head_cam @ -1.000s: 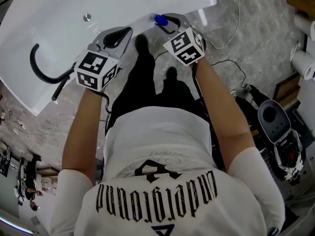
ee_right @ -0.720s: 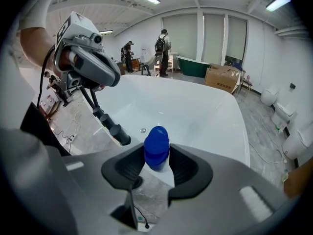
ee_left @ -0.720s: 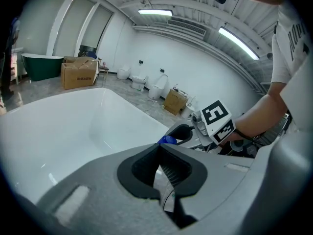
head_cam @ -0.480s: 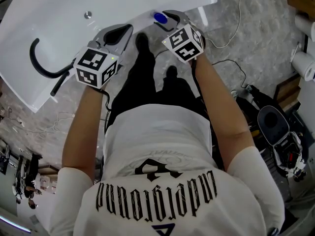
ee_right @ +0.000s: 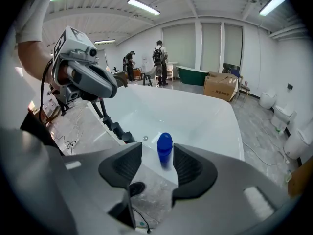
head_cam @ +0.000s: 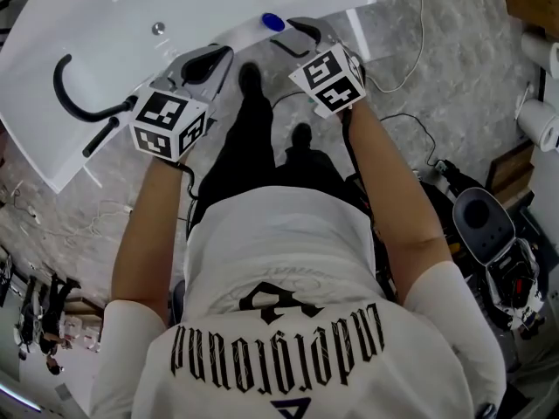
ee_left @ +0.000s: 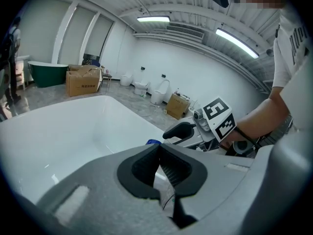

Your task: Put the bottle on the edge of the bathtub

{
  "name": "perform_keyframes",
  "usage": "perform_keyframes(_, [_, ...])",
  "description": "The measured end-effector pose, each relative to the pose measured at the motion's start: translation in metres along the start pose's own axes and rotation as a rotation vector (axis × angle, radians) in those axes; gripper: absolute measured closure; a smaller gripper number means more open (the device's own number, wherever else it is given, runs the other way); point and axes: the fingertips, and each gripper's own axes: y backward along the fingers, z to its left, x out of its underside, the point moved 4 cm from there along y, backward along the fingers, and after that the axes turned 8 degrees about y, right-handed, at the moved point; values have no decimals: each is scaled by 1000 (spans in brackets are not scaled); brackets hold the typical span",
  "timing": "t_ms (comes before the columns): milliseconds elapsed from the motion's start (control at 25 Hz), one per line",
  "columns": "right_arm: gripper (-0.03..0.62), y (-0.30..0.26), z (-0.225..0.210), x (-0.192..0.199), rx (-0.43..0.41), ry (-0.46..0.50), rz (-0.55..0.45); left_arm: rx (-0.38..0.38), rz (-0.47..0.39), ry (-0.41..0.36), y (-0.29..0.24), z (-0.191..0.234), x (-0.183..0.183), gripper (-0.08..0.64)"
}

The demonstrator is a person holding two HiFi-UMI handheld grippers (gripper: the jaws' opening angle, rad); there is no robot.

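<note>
Standing upright on the near rim of the white bathtub [head_cam: 96,24], the blue bottle [ee_right: 165,148] sits close to the corner, its rounded cap uppermost. My right gripper [ee_right: 157,153] is lined up with it, and its jaws are opening. The bottle shows in the gap between the two dark pads, and neither pad presses on it. From the head view the bottle [head_cam: 272,22] seems to be at the very tips of those jaws rather than deep between them, though the angle leaves that uncertain. My left gripper [ee_left: 159,148] hangs just beside it over the same rim, jaws closed tip to tip with nothing between them. Inside the tub lie a curved black hose [head_cam: 65,103] and a small round drain [head_cam: 158,28]. Grey marble floor [head_cam: 454,68] with loose cables surrounds the tub. Far across the room stand a cardboard box [ee_right: 220,86] and two people [ee_right: 159,55].
</note>
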Motion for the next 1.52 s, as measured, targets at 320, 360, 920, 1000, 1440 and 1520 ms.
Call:
perform_keyframes(320, [454,63,22,14,-21,58,-92,-36,-60,-4,5,-66,16,552])
perform_keyframes(360, [470,76,26,15,-17,64,-105,-36,-78,3,10,-77,15,552])
perform_keyframes(920, [591,293,117,28,62,172,-341,-72,-251,-169,80,-271,37,552])
perform_keyframes(1000, [591,320,130,38,63,182,-349,-101,-276,-176,95,-294,41,552])
perform_keyframes(1440, [591,425,193,42,10,133,-460,-191,-328,-181,191,-388,69,552])
perform_keyframes(1520, [591,433,203,41,8,134,-474,-201,-323,-190,203,-392,74,552])
